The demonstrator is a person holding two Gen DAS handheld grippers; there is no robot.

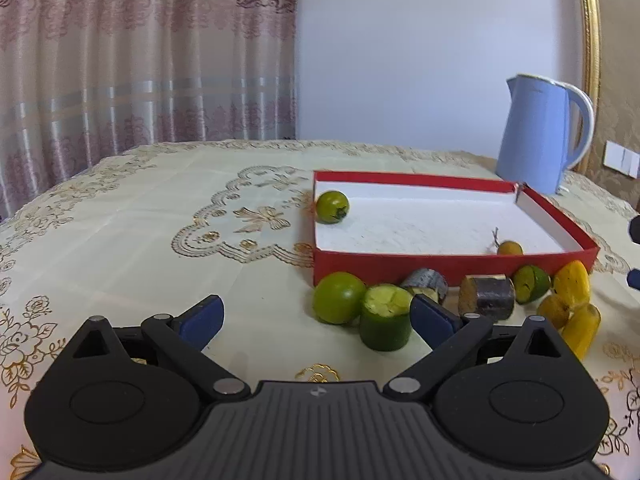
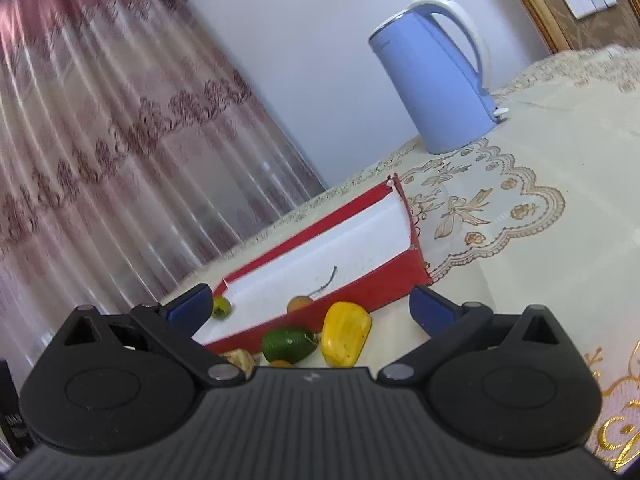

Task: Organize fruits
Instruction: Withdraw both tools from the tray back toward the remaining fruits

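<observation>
Table: covered by a cream tablecloth [image 1: 168, 216] with gold floral embroidery; it carries everything here.
Room: pink patterned curtain [image 1: 140, 48] behind the table on the left, plain pale wall [image 1: 400, 40] on the right, a gold frame edge [image 1: 590, 40] and a white wall switch [image 1: 622, 159] at far right.
Kettle: light blue kettle [image 1: 538, 136] with a white handle stands upright just behind the box's far right corner.
Box: shallow red box [image 1: 400, 270] with a white inside, open on top, one far corner split.
In the box: a green round fruit [image 1: 332, 207] in the far left corner; a small orange fruit with a stem [image 1: 509, 247] against the near wall.
Outside the box: a row along the near wall, on the cloth: a green lime [image 1: 338, 297], a cut green piece [image 1: 386, 322] touching it, two dark cut chunks [image 1: 486, 296], another green fruit [image 1: 532, 284], and yellow fruit pieces [image 1: 572, 304] at the right end.
Left tongs [image 1: 316, 316]: spread wide, holding nothing, low over the cloth, the right finger just beside the cut green piece.
Right tongs [image 2: 310, 306]: spread wide, holding nothing, tilted, above a yellow fruit piece [image 2: 344, 334] and a green fruit [image 2: 288, 345] beside the box.
</observation>
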